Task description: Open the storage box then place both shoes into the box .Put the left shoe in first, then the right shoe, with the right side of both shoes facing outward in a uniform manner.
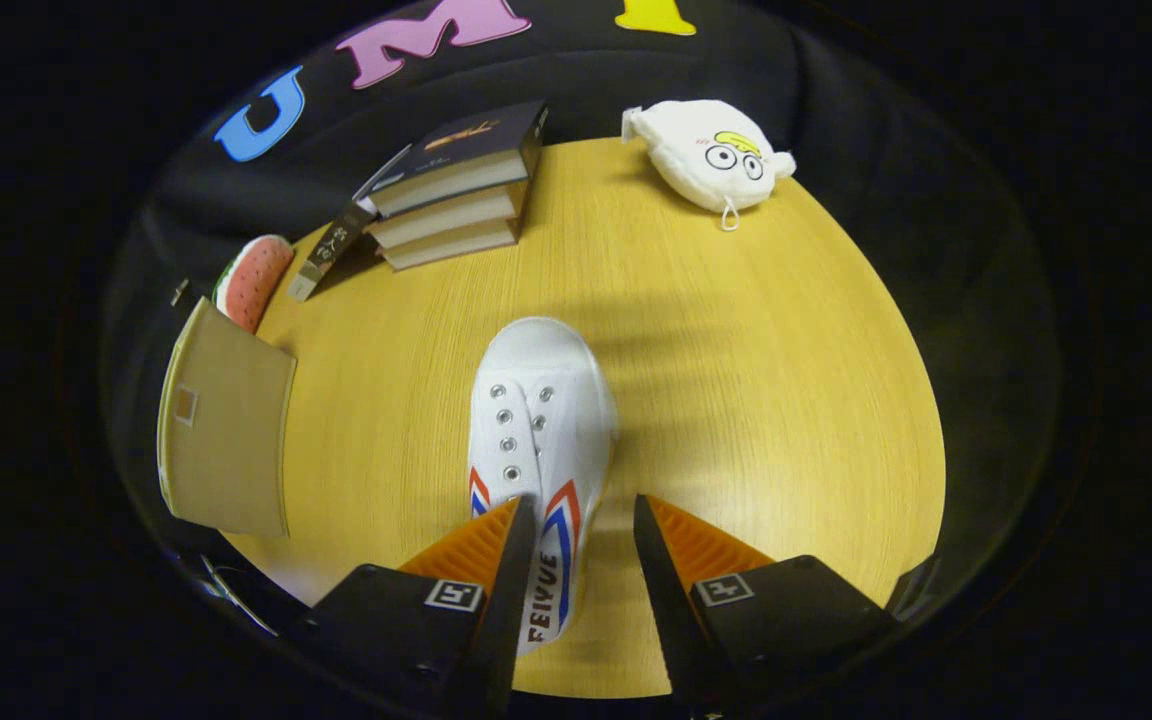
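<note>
the shoe [541, 440] lies on the table [756, 400] with its toe pointing away, its heel end reaching back between the fingers of the gripper [584, 520], which stand apart with one finger over the shoe's near side and the other clear of it, so nothing is held yet. i judge the step is picking up this shoe, and the next move calls for lowering and closing on its heel part, then carrying it to the box [226, 430] off to the left. beyond lie stacked books [456, 185], a plush toy [711, 155] and a watermelon cushion [254, 280], with dark cloth behind.
</note>
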Demonstrator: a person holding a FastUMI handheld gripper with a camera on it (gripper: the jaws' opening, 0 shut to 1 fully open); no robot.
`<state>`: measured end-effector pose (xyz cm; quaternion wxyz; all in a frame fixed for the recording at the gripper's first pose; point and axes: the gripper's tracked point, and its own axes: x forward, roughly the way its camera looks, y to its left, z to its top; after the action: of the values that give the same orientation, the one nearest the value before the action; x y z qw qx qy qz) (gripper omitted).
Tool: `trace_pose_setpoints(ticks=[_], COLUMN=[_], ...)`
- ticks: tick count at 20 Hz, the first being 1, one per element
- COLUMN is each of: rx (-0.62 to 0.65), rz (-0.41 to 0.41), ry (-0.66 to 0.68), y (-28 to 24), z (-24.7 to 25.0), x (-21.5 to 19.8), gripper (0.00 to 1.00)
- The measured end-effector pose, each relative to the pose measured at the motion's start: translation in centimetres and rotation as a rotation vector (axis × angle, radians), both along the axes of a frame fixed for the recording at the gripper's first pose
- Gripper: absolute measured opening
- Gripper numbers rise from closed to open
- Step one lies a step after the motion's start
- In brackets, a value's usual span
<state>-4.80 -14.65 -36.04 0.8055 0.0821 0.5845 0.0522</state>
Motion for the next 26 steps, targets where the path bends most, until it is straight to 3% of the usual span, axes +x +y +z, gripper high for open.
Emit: trace_pose_setpoints(ticks=[2, 5, 6, 8, 10, 13, 14, 15, 18, 19, 22, 26], rx=[-0.042, -0.108, -0.155, -0.204, -0.141, 0.113, 0.155, 0.155, 0.145, 0.168, 0.196, 0.28], rz=[0.066, 0.161, 0.213, 0.285, 0.214, -0.001, 0.004, 0.024, 0.039, -0.002, -0.102, -0.204], ry=[0.008, -0.058, -0.105, -0.193, -0.163, -0.016, -0.006, -0.017, 0.013, 0.03, 0.02, 0.0], y=[-0.6, -0.1, 0.1, 0.7, 0.6, 1.4, 1.5, 1.5, 1.3, 1.3, 0.7, 1.6], z=[-0.5, -1.1, -0.8, -0.7, -1.1, -2.0, -1.9, -1.8, -1.8, -1.6, -1.3, 0.3], x=[-0.4, 0.1, 0.6, 1.2, 1.0, 0.7, 0.6, 0.8, 0.4, 0.4, 0.5, 0.4], gripper=[0.73, 0.79, 0.81, 0.75, 0.71, 0.59, 0.57, 0.45, 0.37, 0.36, 0.09, 0.05])
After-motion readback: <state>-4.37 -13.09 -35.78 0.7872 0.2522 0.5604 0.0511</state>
